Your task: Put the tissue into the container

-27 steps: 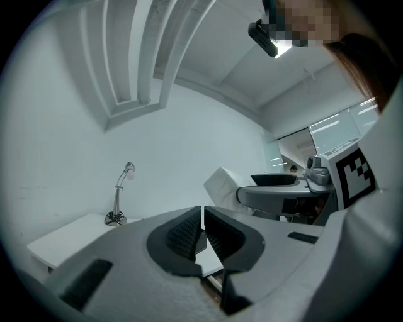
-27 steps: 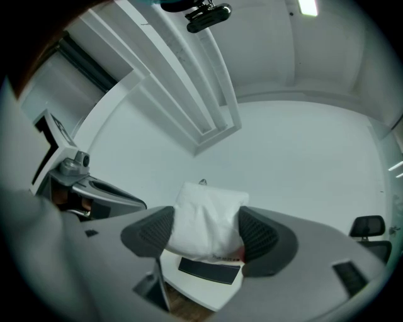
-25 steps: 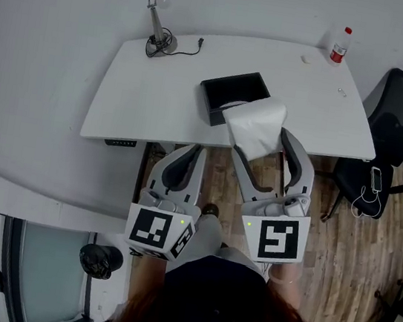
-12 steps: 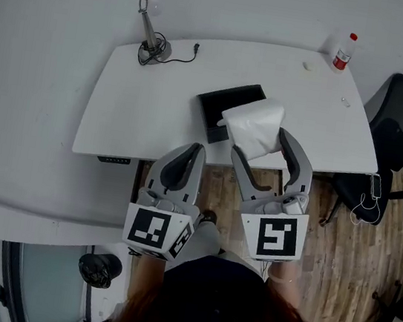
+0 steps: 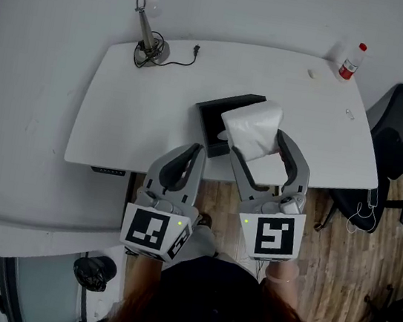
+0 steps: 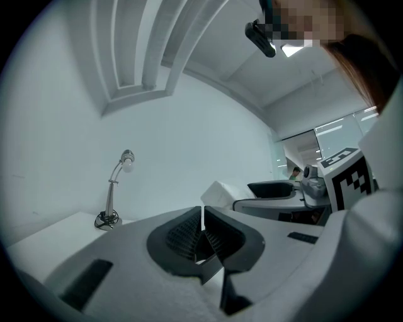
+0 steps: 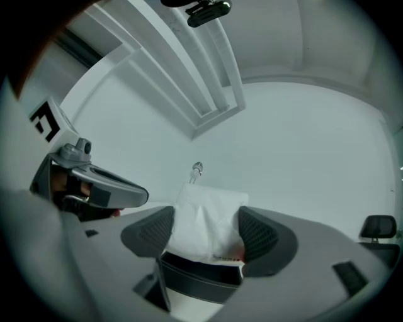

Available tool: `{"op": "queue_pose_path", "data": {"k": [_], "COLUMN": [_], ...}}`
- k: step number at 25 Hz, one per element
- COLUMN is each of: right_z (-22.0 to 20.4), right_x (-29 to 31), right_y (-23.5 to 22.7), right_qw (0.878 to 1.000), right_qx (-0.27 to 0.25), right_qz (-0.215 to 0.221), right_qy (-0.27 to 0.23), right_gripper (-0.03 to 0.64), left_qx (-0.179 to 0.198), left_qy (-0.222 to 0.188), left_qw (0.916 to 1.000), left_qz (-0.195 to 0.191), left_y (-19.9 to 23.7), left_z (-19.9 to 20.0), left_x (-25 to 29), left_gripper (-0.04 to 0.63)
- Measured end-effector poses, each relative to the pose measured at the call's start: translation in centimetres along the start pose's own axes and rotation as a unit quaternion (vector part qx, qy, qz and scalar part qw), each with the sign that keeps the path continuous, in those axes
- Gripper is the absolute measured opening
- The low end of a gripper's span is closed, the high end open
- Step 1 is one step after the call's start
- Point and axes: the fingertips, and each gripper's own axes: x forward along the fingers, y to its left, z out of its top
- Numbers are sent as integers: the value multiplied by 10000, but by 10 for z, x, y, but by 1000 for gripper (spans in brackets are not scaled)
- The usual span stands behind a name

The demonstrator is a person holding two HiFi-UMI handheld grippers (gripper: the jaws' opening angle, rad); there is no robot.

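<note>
A white tissue pack (image 5: pixel 254 131) is clamped between the jaws of my right gripper (image 5: pixel 258 144), held above the near edge of the white desk (image 5: pixel 158 97). In the right gripper view the tissue pack (image 7: pixel 204 220) fills the gap between the dark pads, just over the black container's rim (image 7: pixel 198 277). The black open container (image 5: pixel 216 114) lies on the desk, partly hidden behind the pack. My left gripper (image 5: pixel 195 150) hovers at the desk's front edge, its jaws pressed together with nothing between them (image 6: pixel 203 225).
A desk lamp (image 5: pixel 148 25) with a coiled cord stands at the desk's far left. A bottle with a red cap (image 5: pixel 350 62) is at the far right corner. A black office chair (image 5: pixel 400 126) stands right of the desk on the wooden floor.
The right gripper with the tissue pack has moved forward, over the desk and closer to the black container. The left gripper advanced to the desk's front edge.
</note>
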Motion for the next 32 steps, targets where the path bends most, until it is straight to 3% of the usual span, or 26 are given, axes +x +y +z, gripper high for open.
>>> {"op": "queue_pose_path", "data": {"k": [32], "right_z": [-94], "right_x": [103], "right_y": [14], "right_qw": [9920], "right_qx": [320], "right_qz": [182], "right_qy": [1205], "right_gripper": [344], "left_qx": [-591], "left_qy": [516], "left_qw": [9967], "left_qz": [-195], "left_y": [73], "left_z": [-57], "left_x": [74], "left_gripper": [37]}}
